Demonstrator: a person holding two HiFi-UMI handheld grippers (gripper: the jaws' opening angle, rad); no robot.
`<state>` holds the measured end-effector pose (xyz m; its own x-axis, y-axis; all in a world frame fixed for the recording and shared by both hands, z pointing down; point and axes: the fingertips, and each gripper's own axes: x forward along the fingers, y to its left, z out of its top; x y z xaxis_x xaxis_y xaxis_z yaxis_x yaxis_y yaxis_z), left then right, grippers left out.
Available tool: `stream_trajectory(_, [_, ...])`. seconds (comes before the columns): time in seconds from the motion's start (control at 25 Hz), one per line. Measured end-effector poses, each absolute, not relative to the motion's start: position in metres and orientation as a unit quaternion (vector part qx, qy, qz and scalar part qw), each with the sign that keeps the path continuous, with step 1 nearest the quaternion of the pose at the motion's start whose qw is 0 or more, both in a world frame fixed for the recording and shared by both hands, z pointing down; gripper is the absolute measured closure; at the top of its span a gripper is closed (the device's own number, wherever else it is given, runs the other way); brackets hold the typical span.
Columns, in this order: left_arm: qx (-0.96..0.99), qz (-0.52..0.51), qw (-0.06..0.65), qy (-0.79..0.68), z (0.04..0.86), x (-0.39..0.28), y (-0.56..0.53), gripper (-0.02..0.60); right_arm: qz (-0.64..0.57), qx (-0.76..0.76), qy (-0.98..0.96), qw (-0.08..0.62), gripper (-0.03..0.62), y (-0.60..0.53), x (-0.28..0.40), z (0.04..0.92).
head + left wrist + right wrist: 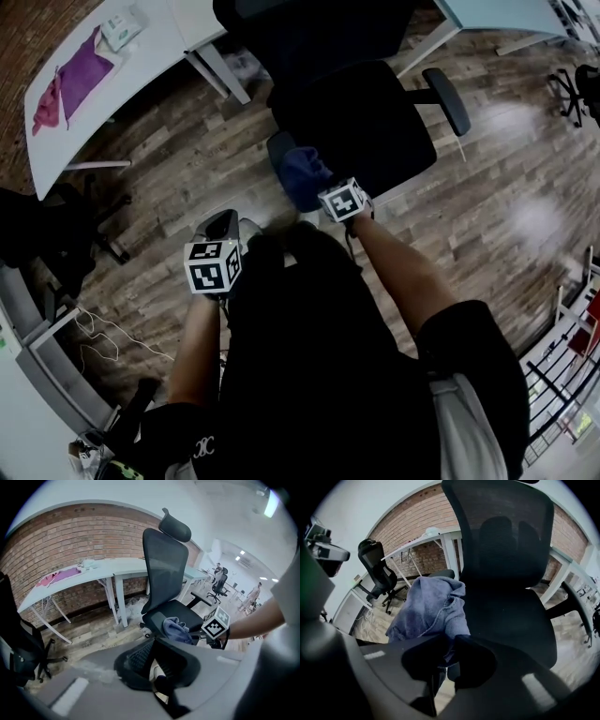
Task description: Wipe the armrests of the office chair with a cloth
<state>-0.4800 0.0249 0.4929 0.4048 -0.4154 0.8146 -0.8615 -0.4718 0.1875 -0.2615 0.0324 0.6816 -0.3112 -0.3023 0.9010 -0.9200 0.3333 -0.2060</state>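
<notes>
Down by the person's knees, the right gripper (450, 645) is clenched on a blue cloth (431, 609), its two dark jaws pinching a fold of soft, terry-like fabric. The rest of the cloth bunches up in loose wrinkles above the jaws. From the head view the cloth sits heaped over the left armrest (278, 146) of the office chair (361, 122), covering most of the pad and leaving only its rounded far end bare. The right armrest (448, 98), a narrow padded bar with rounded ends, lies uncovered on the other side of the broad black seat. The left gripper (152, 662) hangs nearer the person and to the left of the chair, apart from it; its jaws stand slightly apart with nothing between them, and one ribbed pad faces inward. Its view shows the chair's tall mesh back (164, 559) and curved headrest (174, 525) upright. A white desk (155, 52) with slanted legs stands far left against a red brick wall (61, 541), with a crumpled purple rag (82, 73) on its top. Beneath everything the floor (487, 216) is glossy wood planks.
</notes>
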Motion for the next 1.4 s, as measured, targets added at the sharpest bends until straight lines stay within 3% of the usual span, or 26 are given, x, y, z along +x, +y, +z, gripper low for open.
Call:
stream_trajectory(0.92, [0.802, 0.429, 0.271, -0.314, 0.518, -0.393, 0.009, 0.575, 0.301, 0.419, -0.751, 0.412, 0.522, 0.066, -0.242, 0.684])
stream_trajectory(1.4, [0.796, 0.48, 0.236, -0.284, 0.535, -0.366, -0.006, 0.575, 0.284, 0.333, -0.835, 0.333, 0.522, -0.014, -0.279, 0.684])
